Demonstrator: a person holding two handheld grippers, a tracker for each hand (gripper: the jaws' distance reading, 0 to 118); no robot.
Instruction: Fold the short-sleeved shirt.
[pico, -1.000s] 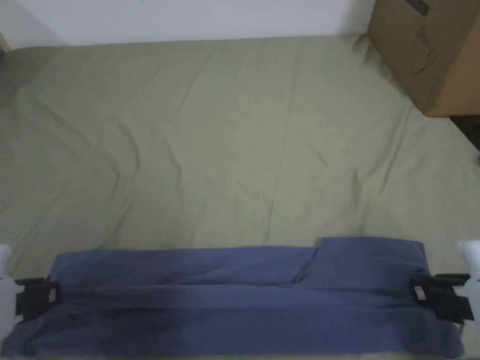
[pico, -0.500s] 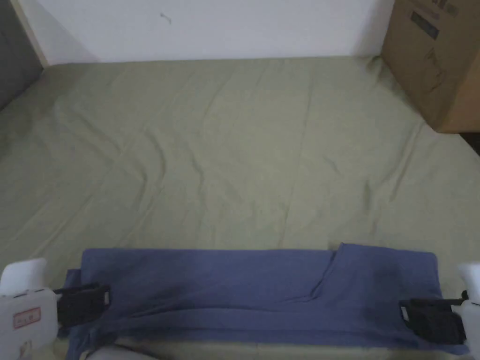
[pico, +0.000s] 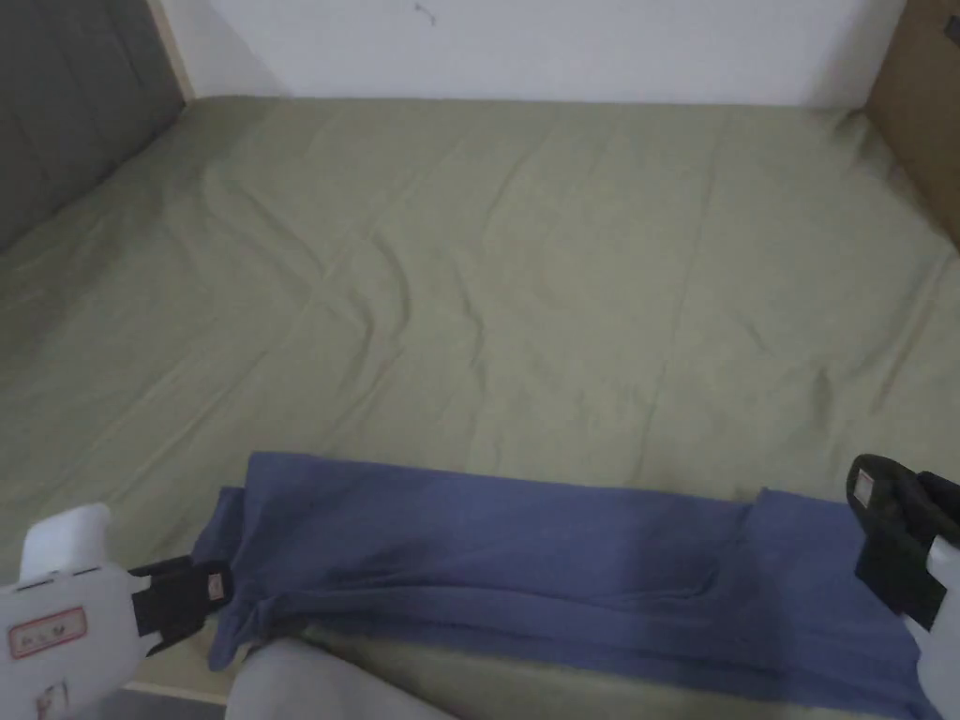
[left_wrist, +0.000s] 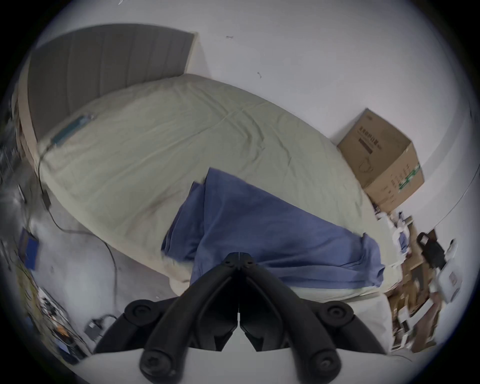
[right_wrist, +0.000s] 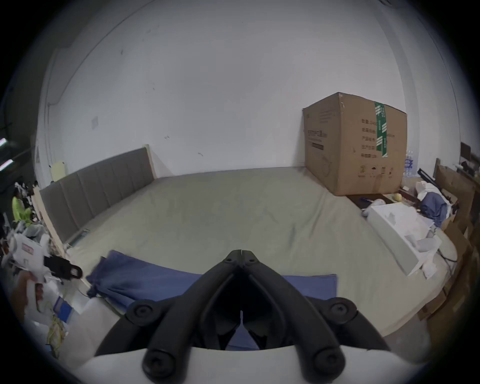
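The blue short-sleeved shirt (pico: 525, 572) is seen as a long narrow band along the lower edge of the head view, lying on the near edge of the green bedsheet (pico: 525, 281); lengthwise folds appear already made, so the step in hand is judged to be the pause between the long folds and the crosswise fold. The left gripper (pico: 183, 592) is found at lower left of the head view, just beside the shirt's left end, its jaws pressed together on nothing, as is plain in the left gripper view, where the tips (left_wrist: 238, 257) meet in front of the cloth without pinching it. The right gripper (pico: 891, 525) sits at lower right, above the shirt's right end; in the right gripper view its jaws (right_wrist: 241, 253) are likewise closed and empty. For the next move, it is judged that one end of the band must be re-gripped through all layers and carried over toward the other end, with the edges kept aligned; the rumpled left end (right_wrist: 104, 283) may need smoothing first. Against the earlier frames, both grippers are noted as released from the shirt ends they had held, the right one lifted clear. The overall shift of the picture is put down to camera movement; the cardboard box (right_wrist: 355, 145) now sits at the upper right edge of the head view.
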